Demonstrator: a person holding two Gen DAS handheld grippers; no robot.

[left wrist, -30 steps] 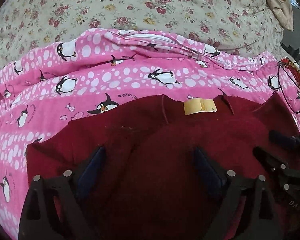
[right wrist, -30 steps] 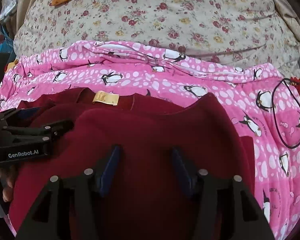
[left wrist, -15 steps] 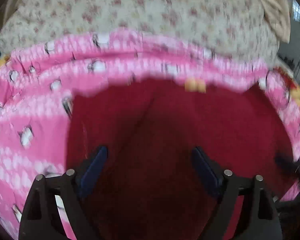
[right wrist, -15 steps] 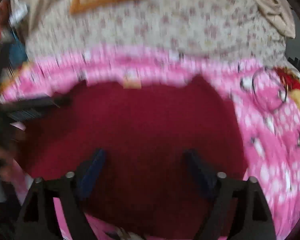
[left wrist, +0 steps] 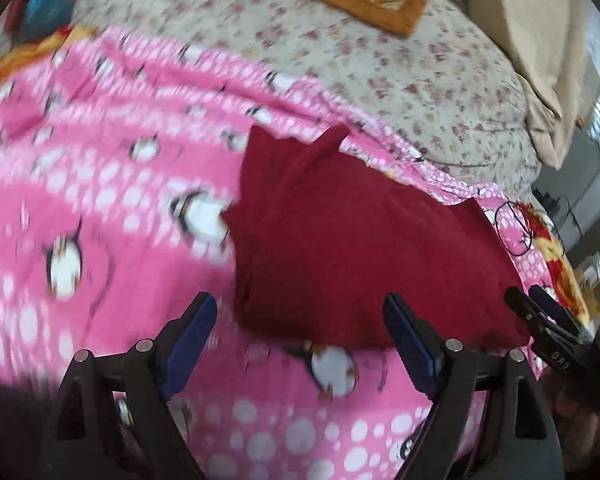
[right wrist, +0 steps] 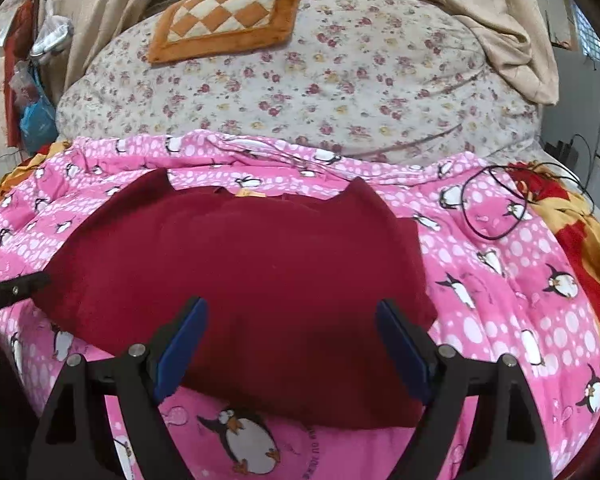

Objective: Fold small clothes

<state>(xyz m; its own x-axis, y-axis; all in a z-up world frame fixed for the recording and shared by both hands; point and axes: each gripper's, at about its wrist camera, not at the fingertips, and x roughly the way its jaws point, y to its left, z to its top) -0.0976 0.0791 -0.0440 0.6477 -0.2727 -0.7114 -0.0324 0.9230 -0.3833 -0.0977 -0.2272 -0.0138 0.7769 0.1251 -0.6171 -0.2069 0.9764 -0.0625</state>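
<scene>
A dark red garment (left wrist: 360, 248) lies folded flat on the pink penguin blanket (left wrist: 100, 200). In the right wrist view the garment (right wrist: 240, 260) shows two pointed corners at its far edge and a yellow label (right wrist: 250, 193). My left gripper (left wrist: 300, 300) hovers over the garment's near left edge; its jaws are closing, with no cloth pinched between them. My right gripper (right wrist: 291, 305) stands open above the garment's near edge, empty. The right gripper (left wrist: 540, 312) also shows at the left view's right edge. One left-gripper finger (right wrist: 20, 286) pokes in at the right view's left edge.
A floral quilt (right wrist: 320, 80) lies behind the blanket with an orange checked cushion (right wrist: 224, 20) on it. A black cable loop (right wrist: 492, 208) rests on the blanket to the right, beside a red and yellow cloth (right wrist: 580, 240). Beige curtains (right wrist: 500, 20) hang at the back.
Both grippers have drawn back and risen off the red garment, so more of the bed shows. The right jaws have spread wider. The left view has swung and rolled leftward.
</scene>
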